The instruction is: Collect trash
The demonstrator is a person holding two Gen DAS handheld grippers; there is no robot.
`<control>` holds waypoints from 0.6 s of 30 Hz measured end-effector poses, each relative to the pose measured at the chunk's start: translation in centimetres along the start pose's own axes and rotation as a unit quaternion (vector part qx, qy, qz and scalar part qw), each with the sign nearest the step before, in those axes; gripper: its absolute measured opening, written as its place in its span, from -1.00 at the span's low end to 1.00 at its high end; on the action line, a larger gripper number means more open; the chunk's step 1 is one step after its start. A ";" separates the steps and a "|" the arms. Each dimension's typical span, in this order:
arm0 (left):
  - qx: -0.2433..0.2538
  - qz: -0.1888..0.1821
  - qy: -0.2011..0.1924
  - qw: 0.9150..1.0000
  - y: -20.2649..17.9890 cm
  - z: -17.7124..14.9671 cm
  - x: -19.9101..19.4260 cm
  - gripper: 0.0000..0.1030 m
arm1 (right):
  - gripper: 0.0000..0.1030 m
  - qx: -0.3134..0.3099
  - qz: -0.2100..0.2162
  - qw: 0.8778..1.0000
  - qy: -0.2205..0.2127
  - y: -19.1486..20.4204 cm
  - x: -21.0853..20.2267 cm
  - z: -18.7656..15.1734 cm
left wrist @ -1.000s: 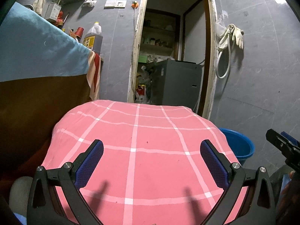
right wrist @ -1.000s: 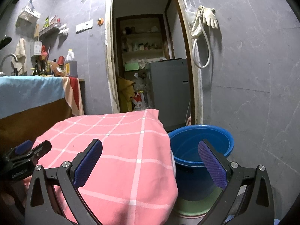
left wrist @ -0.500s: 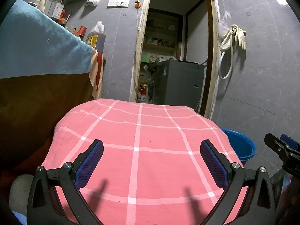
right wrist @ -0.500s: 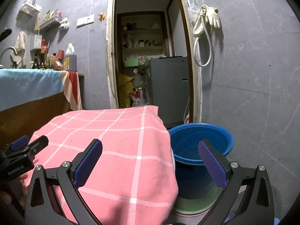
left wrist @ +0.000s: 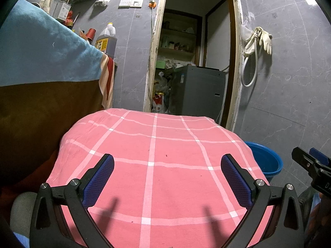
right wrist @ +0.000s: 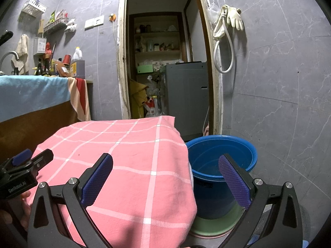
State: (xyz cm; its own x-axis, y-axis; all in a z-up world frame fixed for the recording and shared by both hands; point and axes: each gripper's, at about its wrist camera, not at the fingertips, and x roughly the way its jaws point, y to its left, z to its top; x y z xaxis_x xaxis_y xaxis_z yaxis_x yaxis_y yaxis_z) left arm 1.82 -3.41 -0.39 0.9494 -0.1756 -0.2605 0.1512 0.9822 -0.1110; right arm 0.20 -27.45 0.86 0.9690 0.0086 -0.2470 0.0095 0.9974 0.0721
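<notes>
At the far left a raised counter point(left wrist: 41, 103) draped in a blue cloth point(left wrist: 41, 51) carries an oil jug point(left wrist: 106, 39) and small bottles at its far end. Its brown front runs just beside the left edge of the worktop point(left wrist: 153, 165), which is covered by a pink checked cloth.

The left claw point(left wrist: 167, 177) hangs over the near middle of the worktop with its pads well apart and nothing between them. It throws two finger shadows on the cloth near the front edge. It looks held there in readiness, facing the whole surface, probably to search for something to pick up.

No trash shows on the worktop in either view; only a few tiny dark specks mark the cloth, too small to name. The nearest litter seems to be the bags point(right wrist: 152, 107) heaped beyond the doorway, beside a grey appliance point(right wrist: 186, 97), well apart from both claws.

The right claw point(right wrist: 165, 179) is held over the right front corner of the worktop, also spread wide and empty. Past that corner a blue bucket point(right wrist: 221, 148) stands on the floor, stacked in a green basin point(right wrist: 209, 225), likely where trash should go. Its mouth is open and unobstructed. Gloves point(right wrist: 229, 18) and a hose hang on the wall above.
</notes>
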 end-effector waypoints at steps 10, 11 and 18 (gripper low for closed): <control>0.000 -0.001 0.000 1.000 0.1 0.0 0.0 0.96 | 1.00 0.000 0.000 1.000 0.000 0.0 0.0 0.0; 0.000 -0.001 0.000 1.000 0.1 0.0 0.0 0.96 | 1.00 0.000 0.000 1.000 0.000 0.0 0.0 0.0; 0.000 -0.001 0.000 1.000 0.2 0.0 0.0 0.96 | 1.00 0.000 0.000 1.000 0.001 0.0 0.0 0.0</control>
State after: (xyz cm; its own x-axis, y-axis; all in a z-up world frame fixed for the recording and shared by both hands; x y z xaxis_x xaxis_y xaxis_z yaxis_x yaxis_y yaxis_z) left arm 1.89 -3.24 -0.38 0.9489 -0.1774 -0.2610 0.1530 0.9820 -0.1112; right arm 0.19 -27.41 0.90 0.9687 0.0085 -0.2482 0.0096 0.9974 0.0718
